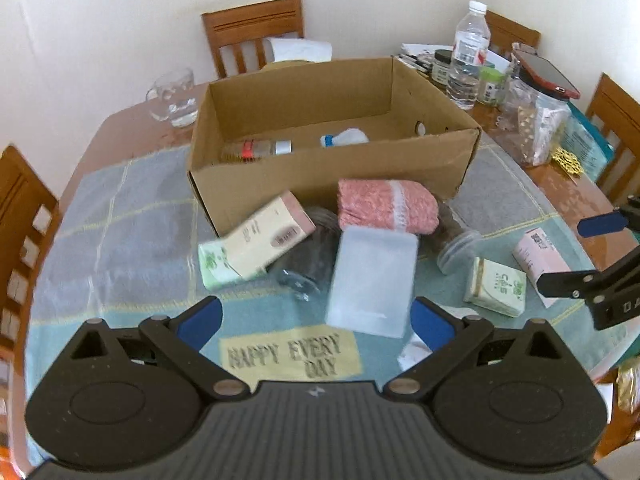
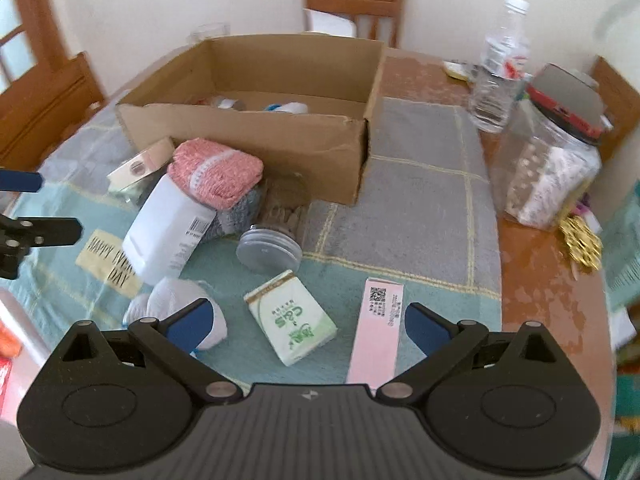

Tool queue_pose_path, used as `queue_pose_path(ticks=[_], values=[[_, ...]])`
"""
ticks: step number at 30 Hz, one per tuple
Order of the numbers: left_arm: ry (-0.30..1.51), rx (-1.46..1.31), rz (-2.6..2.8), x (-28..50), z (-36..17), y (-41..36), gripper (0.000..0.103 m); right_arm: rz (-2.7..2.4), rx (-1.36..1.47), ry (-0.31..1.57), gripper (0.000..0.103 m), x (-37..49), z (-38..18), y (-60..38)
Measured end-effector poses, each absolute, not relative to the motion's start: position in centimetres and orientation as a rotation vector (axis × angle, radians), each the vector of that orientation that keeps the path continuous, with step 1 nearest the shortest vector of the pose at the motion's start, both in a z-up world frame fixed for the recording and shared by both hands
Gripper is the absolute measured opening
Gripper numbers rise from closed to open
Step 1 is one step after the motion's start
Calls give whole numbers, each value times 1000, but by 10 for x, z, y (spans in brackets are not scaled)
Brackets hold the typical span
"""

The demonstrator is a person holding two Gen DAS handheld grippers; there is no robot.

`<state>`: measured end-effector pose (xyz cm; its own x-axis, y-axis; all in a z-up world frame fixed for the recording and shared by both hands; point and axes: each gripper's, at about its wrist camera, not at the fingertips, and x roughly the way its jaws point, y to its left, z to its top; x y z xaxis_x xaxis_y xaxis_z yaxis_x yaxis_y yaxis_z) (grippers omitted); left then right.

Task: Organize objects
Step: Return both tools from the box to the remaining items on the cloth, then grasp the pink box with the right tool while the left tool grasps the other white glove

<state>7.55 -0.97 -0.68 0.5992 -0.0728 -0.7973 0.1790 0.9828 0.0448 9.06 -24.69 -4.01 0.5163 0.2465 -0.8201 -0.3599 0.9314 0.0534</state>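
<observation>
Tissue pack [image 2: 291, 317] is lying on the cloth [image 2: 416, 200] before the box [image 2: 256, 136], looking light and squashy; right gripper [image 2: 308, 322], gaping wide and empty, is hovering above, suiting its long sides; left gripper [image 1: 316, 318] likewise wide

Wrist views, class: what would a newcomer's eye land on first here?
The open cardboard box at the table's middle, with two bottles lying inside. Next, the clutter piled against its front: a pink knitted bundle and a white container. Both tongs, left and right, hang open and empty.
</observation>
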Motion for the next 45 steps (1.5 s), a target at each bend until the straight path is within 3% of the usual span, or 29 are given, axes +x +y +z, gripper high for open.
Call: queue_pose_path(ticks=[6, 20, 37, 45], values=[[990, -34, -22, 62, -25, -27, 100, 528, -179, 989, 103, 114, -51, -273], [1014, -107, 183, 37, -40, -55, 100, 923, -330, 1124, 103, 173, -92, -250], [1011, -68, 127, 37, -43, -68, 100, 962, -390, 1221, 103, 128, -94, -275], [1021, -73, 75, 43, -55, -86, 100, 878, -536, 1127, 103, 100, -108, -268]])
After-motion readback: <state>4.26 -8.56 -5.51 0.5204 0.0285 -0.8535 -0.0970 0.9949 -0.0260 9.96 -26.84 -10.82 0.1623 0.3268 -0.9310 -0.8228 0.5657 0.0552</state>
